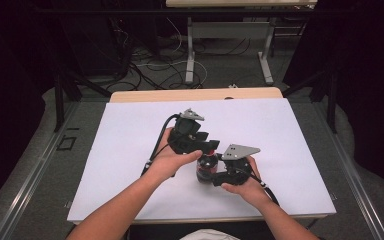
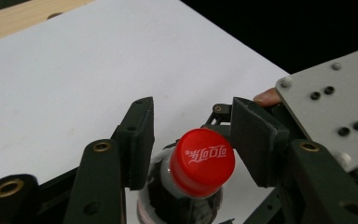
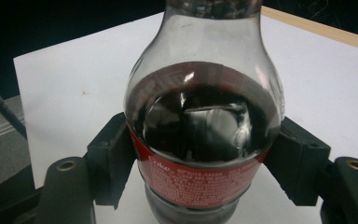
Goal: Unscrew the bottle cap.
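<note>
A small cola bottle [image 1: 207, 167] with dark drink, a red label and a red cap [image 2: 204, 161] stands upright on the white sheet [image 1: 130, 150] near the front middle. My right gripper [image 1: 215, 176] comes in from the right, low on the bottle. In the right gripper view the right gripper [image 3: 205, 140] is shut on the bottle [image 3: 203, 126], with both pads pressed against the label. My left gripper [image 1: 211, 146] hangs over the bottle top. In the left gripper view the left gripper [image 2: 193, 123] stands open around the cap, with a gap on its left side.
The white sheet covers a wooden table [image 1: 195, 94], with bare sheet on all sides of the bottle. The right gripper's grey plate [image 2: 335, 102] sits close beside the left gripper's right jaw. Cables [image 1: 155, 150] trail from both grippers. Table legs and floor cables [image 1: 190, 55] lie beyond.
</note>
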`<control>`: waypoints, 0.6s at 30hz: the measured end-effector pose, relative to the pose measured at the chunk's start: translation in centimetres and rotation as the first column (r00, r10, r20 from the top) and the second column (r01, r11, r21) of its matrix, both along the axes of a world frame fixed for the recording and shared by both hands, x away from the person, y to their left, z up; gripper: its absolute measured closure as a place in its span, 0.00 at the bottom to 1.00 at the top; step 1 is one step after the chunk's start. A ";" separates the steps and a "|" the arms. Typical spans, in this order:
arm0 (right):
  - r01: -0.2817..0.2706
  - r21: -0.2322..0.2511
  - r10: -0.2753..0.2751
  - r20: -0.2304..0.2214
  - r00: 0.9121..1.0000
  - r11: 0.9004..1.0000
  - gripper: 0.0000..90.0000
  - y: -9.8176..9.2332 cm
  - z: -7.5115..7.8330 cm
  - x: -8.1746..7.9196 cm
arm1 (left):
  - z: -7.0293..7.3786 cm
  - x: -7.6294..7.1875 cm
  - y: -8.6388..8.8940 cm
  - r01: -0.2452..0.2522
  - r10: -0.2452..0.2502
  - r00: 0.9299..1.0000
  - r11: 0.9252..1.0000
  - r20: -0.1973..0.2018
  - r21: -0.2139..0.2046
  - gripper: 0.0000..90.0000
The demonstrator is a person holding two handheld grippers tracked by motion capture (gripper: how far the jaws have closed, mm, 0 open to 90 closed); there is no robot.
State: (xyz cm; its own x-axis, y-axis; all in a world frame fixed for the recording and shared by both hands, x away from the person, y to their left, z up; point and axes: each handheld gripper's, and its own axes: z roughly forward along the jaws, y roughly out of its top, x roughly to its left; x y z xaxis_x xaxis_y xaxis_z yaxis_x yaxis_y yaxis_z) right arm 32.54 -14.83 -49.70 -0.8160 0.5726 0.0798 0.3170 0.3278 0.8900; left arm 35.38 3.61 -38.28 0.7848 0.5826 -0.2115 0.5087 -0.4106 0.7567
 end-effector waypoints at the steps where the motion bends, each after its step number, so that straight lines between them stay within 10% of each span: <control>1: -0.006 -0.003 0.006 -0.001 1.000 1.000 0.33 -0.1 0.0 0.0 | 0.1 0.0 0.2 0.013 -0.013 1.000 1.000 0.003 -0.014 0.55; 7: -0.033 0.002 0.033 -0.002 0.999 0.999 0.33 0.1 0.0 -0.1 | 0.7 0.0 1.8 0.208 -0.209 0.977 0.978 0.036 0.021 0.53; 18: -0.067 -0.007 0.067 -0.002 0.998 0.998 0.33 0.5 -0.1 -0.2 | 0.0 0.7 2.1 0.294 -0.299 0.953 0.951 0.041 0.092 0.55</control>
